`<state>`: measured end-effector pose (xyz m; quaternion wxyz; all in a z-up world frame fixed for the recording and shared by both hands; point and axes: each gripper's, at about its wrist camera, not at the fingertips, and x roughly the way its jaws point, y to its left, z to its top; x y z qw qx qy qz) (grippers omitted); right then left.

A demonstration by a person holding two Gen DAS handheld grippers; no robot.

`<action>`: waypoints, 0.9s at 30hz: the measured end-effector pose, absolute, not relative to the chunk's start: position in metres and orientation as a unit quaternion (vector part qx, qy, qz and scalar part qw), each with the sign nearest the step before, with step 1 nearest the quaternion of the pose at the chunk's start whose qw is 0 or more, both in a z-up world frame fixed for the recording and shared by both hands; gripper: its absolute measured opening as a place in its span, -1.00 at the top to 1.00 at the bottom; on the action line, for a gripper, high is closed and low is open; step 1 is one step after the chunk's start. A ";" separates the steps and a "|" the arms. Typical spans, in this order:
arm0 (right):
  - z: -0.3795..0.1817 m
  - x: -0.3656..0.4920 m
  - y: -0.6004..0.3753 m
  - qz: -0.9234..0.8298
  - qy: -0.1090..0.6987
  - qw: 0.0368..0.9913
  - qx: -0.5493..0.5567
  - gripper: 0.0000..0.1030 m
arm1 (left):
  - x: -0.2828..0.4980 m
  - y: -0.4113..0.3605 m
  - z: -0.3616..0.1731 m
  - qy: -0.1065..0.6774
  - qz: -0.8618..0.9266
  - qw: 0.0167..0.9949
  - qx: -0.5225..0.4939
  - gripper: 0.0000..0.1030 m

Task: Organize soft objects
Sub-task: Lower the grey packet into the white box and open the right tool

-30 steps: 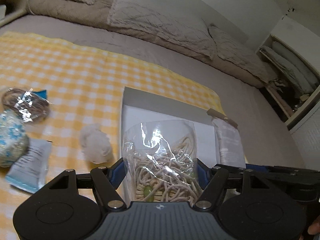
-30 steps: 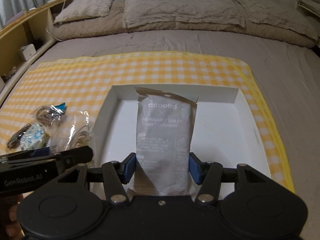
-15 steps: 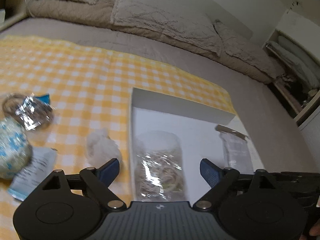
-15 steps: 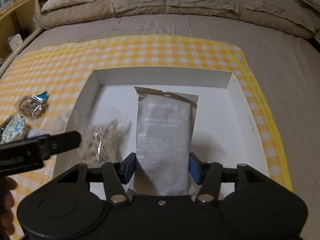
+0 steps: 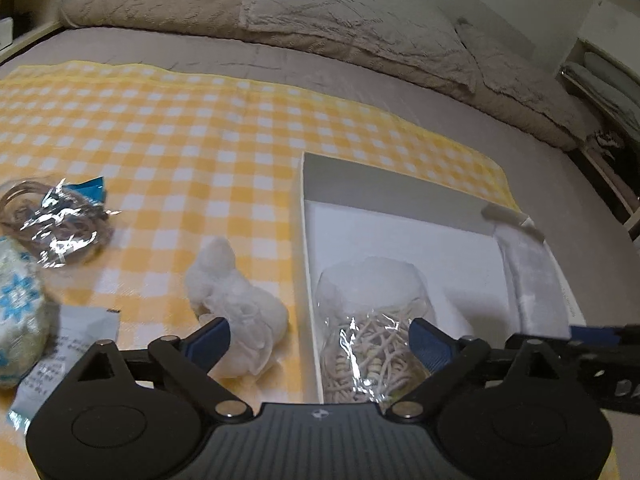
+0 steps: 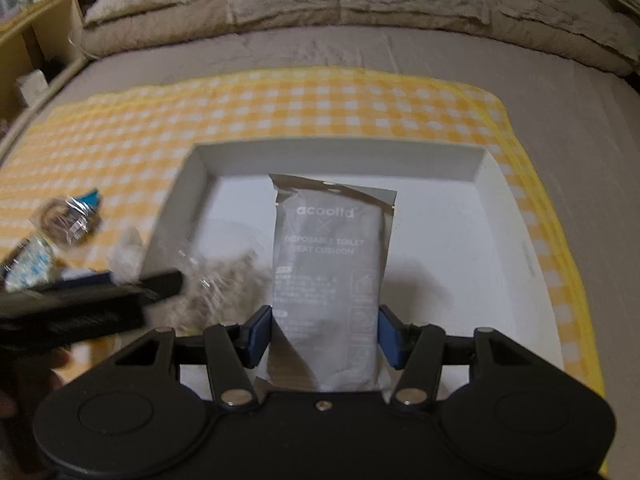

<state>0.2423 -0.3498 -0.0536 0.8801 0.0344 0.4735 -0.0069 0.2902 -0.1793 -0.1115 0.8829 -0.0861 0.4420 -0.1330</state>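
Note:
A white box [image 5: 306, 216] [image 6: 504, 204] lies on a yellow checked cloth [image 5: 168, 136] on the bed. A clear bag of beige cord [image 5: 372, 328] [image 6: 216, 276] lies in the box's near left corner. My left gripper [image 5: 318, 342] is open and empty above the box's left wall. My right gripper [image 6: 324, 334] is shut on a grey toilet seat cushion packet [image 6: 330, 264], held over the box floor; the packet also shows in the left wrist view [image 5: 534, 280]. A white fluffy wad [image 5: 234, 300], a foil bag of cord [image 5: 52, 216], a blue-patterned soft ball [image 5: 18, 312] and a paper sachet [image 5: 68, 344] lie left of the box.
Beige pillows and a folded duvet [image 5: 340, 12] line the far side of the bed. A wooden shelf [image 6: 36, 52] runs along the left. Shelving with bedding [image 5: 608, 92] stands at the right.
My left gripper opened and let the clear bag of cord drop into the box, then drew back to the left. My right gripper still holds the grey packet, now lower over the box.

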 end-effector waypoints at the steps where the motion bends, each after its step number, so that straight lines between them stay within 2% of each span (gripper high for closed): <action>1: -0.053 0.244 -0.349 -0.006 0.472 0.881 0.033 -0.09 | 0.293 -0.182 -0.115 0.443 -0.134 0.883 -0.083 -0.90; 7: -0.064 0.256 -0.351 -0.022 0.491 0.870 0.028 -0.09 | 0.305 -0.189 -0.125 0.441 -0.138 0.882 -0.091 -0.99; 27: -0.088 0.256 -0.343 0.003 0.535 0.845 -0.004 -0.10 | 0.267 -0.179 -0.122 0.470 -0.084 0.876 -0.067 -1.00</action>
